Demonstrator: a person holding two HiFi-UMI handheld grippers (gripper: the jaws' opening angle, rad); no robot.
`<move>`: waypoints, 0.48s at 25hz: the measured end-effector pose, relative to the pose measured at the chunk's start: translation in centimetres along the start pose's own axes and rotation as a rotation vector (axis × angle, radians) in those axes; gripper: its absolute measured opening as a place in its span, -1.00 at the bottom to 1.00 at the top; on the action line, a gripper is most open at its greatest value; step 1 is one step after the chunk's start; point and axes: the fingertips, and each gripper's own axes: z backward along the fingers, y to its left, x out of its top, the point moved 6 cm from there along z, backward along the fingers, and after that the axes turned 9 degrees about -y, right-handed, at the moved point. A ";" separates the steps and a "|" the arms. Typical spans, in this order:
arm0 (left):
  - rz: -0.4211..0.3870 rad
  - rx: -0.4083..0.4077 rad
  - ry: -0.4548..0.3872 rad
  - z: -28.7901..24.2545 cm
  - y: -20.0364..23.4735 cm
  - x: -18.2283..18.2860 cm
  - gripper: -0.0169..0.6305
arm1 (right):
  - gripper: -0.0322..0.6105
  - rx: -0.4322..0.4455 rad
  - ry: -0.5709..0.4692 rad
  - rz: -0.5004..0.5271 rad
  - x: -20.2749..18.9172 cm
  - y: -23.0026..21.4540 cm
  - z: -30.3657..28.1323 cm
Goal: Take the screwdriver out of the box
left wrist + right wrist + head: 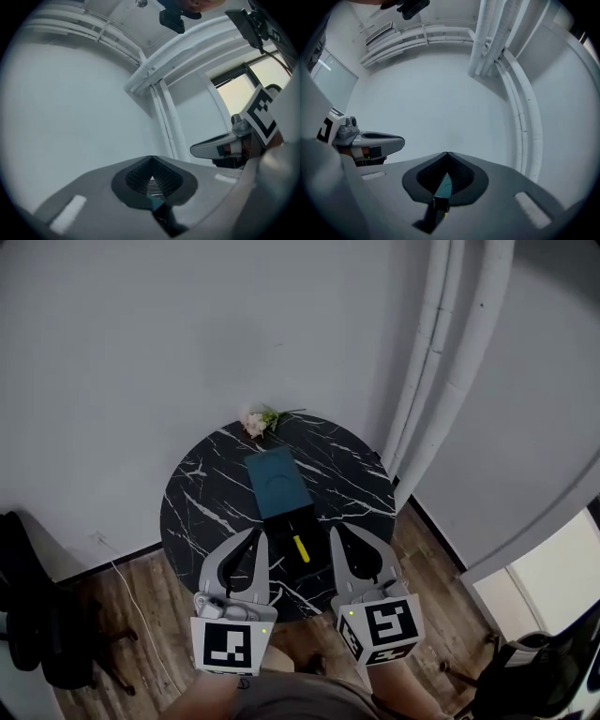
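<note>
While the left tongs [259,534] and right tongs [336,532] are hovering pressed together, the screwdriver [300,547] is lying between them in the box [277,484], pointing away, about equally near both.

We find the table [192,493] bare to the left and right of the box [278,482] — room to pass on either side. The left gripper [259,532] and right gripper [334,531] flank the box's open near half, where the screwdriver [301,548] lies uncovered. Flowers [257,420] crowd the far rim by the wall [141,334]; pipes [441,362] stand to the right, well apart from the table.
</note>
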 end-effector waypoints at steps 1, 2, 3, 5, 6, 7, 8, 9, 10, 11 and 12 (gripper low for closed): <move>-0.001 0.012 0.003 -0.1 0.3 -0.1 -0.95 | -0.82 0.011 -0.002 0.000 0.1 0.0 -0.5; -0.002 0.023 0.007 -0.2 0.5 -0.1 -0.95 | -0.82 0.021 -0.003 -0.001 0.1 0.0 -1.0; -0.003 0.032 0.010 -0.3 0.8 -0.2 -0.95 | -0.82 0.028 -0.005 -0.002 0.2 0.0 -1.4; -0.003 0.046 0.012 -0.6 1.5 -0.5 -0.95 | -0.82 0.041 -0.002 -0.002 0.0 0.2 -2.3; -0.002 0.051 0.013 -0.7 1.8 -0.7 -0.95 | -0.82 0.046 0.003 -0.001 -0.2 0.2 -2.8; 0.000 0.055 0.016 -0.9 2.1 -0.9 -0.95 | -0.82 0.050 0.009 -0.001 -0.4 0.2 -3.2; 0.002 0.059 0.019 -1.1 2.3 -1.2 -0.95 | -0.82 0.051 0.018 -0.002 -0.7 0.2 -3.7; 0.006 0.061 0.025 -1.3 2.6 -1.4 -0.95 | -0.82 0.050 0.027 -0.003 -1.1 0.2 -4.1; 0.008 0.062 0.031 -1.5 3.0 -1.7 -0.95 | -0.82 0.049 0.038 -0.005 -1.4 0.2 -4.5; 0.011 0.063 0.038 -1.7 3.3 -2.0 -0.95 | -0.82 0.047 0.049 -0.006 -1.8 0.2 -4.9; 0.015 0.064 0.047 -1.8 3.7 -2.4 -0.95 | -0.82 0.046 0.062 -0.008 -2.2 0.2 -5.3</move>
